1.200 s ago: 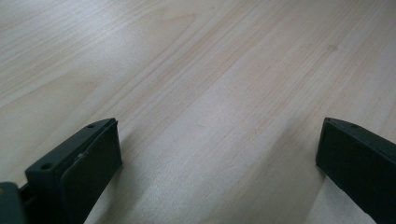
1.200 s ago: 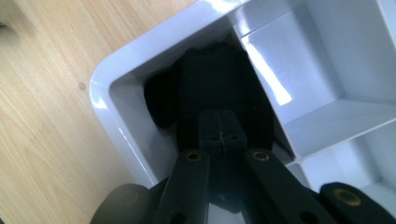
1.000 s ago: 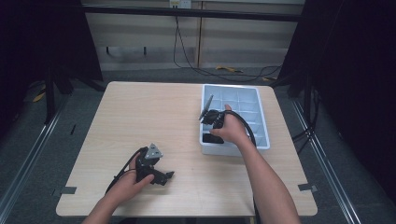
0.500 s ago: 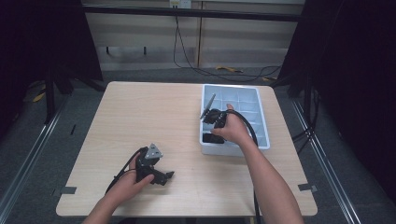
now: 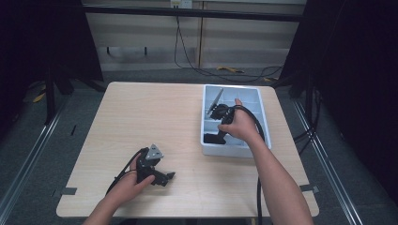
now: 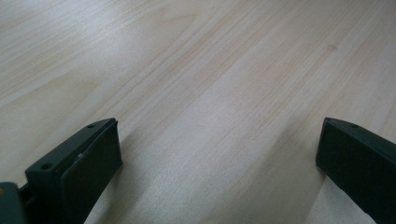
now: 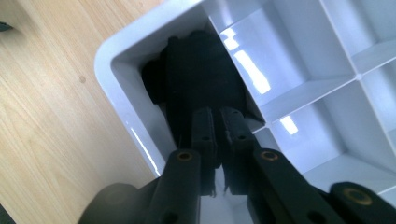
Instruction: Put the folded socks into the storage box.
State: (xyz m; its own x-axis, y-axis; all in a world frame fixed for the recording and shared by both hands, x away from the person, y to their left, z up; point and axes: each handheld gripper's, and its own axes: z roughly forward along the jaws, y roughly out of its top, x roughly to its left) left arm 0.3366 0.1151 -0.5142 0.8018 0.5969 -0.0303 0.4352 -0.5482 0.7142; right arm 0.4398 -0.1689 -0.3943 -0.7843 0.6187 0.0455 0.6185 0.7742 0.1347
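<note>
A: Well, how is the right hand-held gripper set?
B: Its jaws are nearly shut on a black object in the corner compartment of the white tray
A: And the left hand-held gripper?
B: Spread wide, nothing held, resting on the surface

Dim room edges, glare on tray walls (close-ups soft).

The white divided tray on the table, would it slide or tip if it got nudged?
The white divided tray looks like thin glossy plastic, so probably light and quick to slide on the smooth wooden table. Low and broad, it seems unlikely to tip.
</note>
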